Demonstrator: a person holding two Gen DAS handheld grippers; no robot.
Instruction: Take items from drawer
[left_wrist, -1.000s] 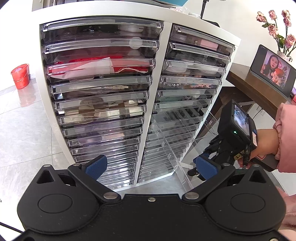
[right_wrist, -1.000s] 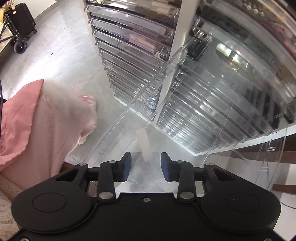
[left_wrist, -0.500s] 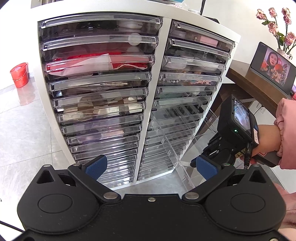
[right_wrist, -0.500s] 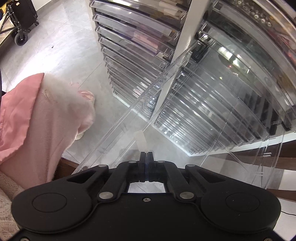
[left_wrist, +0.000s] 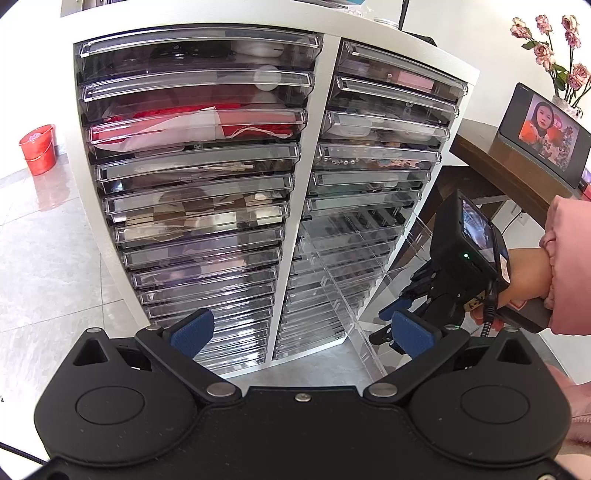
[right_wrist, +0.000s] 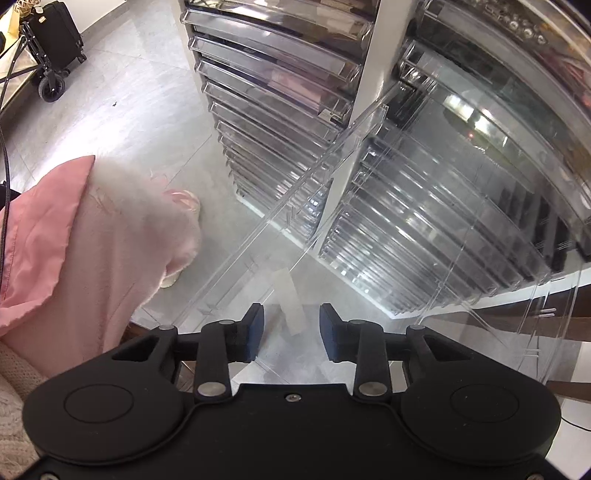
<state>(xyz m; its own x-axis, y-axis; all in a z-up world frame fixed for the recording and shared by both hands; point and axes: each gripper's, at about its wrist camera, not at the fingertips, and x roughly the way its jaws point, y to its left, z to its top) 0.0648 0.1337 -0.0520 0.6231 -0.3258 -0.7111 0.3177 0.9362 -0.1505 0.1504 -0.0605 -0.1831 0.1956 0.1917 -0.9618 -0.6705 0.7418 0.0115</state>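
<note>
A white cabinet (left_wrist: 308, 177) holds two columns of clear plastic drawers. One clear drawer (left_wrist: 354, 280) in the right column is pulled far out toward me, and its divided compartments look see-through with no item I can make out. In the right wrist view its frosted front tab (right_wrist: 290, 302) stands between the fingers of my right gripper (right_wrist: 291, 332), which is open and not pressing on it. The left wrist view shows that right gripper (left_wrist: 388, 325) at the drawer's front, held by a hand in a pink sleeve. My left gripper (left_wrist: 301, 330) hangs open before the lower drawers, holding nothing.
A red bucket (left_wrist: 38, 147) stands on the tiled floor to the left of the cabinet. A wooden desk (left_wrist: 491, 162) with a tablet (left_wrist: 543, 133) and flowers is on the right. A person's pink garment (right_wrist: 92, 258) and slipper (right_wrist: 184, 201) are beside the drawer, with a black trolley (right_wrist: 51, 48) far left.
My right gripper was open, shut on the drawer's tab half a second ago, and now stands open again. The left gripper stayed open and barely shifted.
</note>
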